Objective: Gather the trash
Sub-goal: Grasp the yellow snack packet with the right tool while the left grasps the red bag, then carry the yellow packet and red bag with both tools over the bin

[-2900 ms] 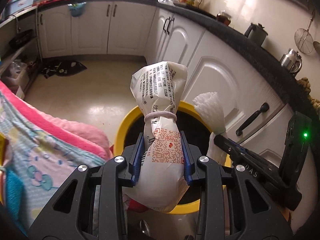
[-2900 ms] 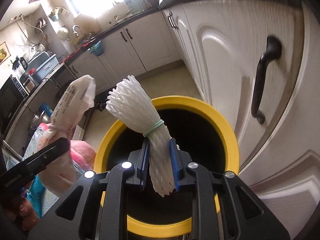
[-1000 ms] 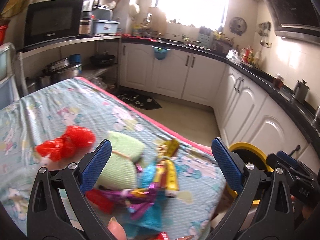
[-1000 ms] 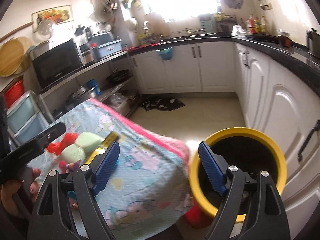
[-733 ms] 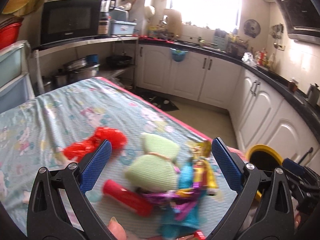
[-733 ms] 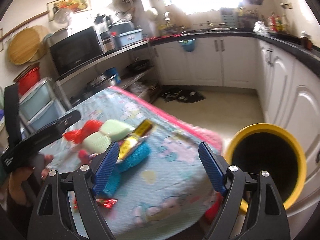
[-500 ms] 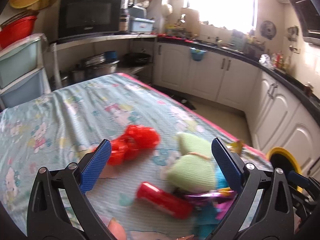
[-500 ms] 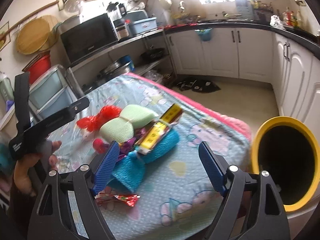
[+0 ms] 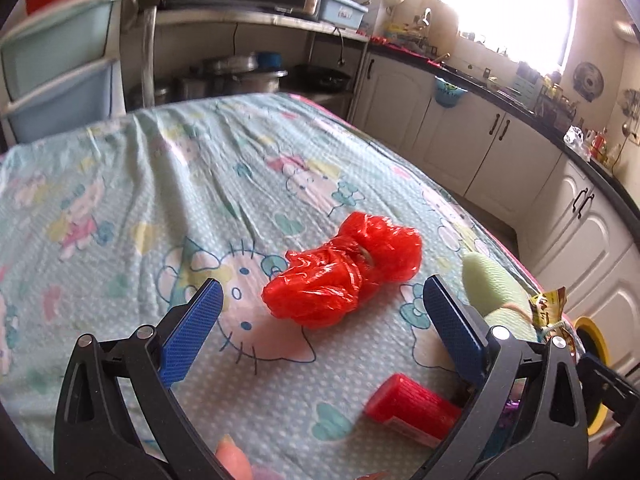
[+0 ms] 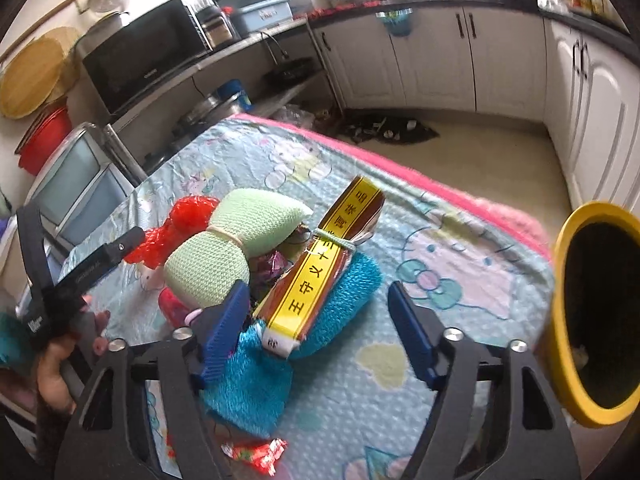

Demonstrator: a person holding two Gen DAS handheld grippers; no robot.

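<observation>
A crumpled red plastic bag (image 9: 344, 272) lies on the cartoon-print tablecloth (image 9: 200, 184), just ahead of my left gripper (image 9: 320, 312), which is open and empty. Beside it are a red cylinder (image 9: 412, 404) and a pale green foam net bundle (image 9: 492, 284). My right gripper (image 10: 316, 312) hovers over a yellow-and-brown packet (image 10: 332, 264) lying on a blue fuzzy bundle (image 10: 344, 312). Its jaws are closing with both between them, but the pads are not touching either. The green bundle (image 10: 224, 248) and red bag (image 10: 180, 228) lie further left.
The yellow-rimmed bin (image 10: 560, 320) stands on the floor off the table's right edge. A small red wrapper (image 10: 256, 454) lies near the table's front. White cabinets (image 10: 432, 64), a shelf with a microwave (image 10: 144, 56) and plastic drawers (image 9: 60, 68) surround the table.
Both grippers, earlier shut on a white bag and a white foam net over the bin, are now empty. They swung to the table and came lower. The right jaws have narrowed.
</observation>
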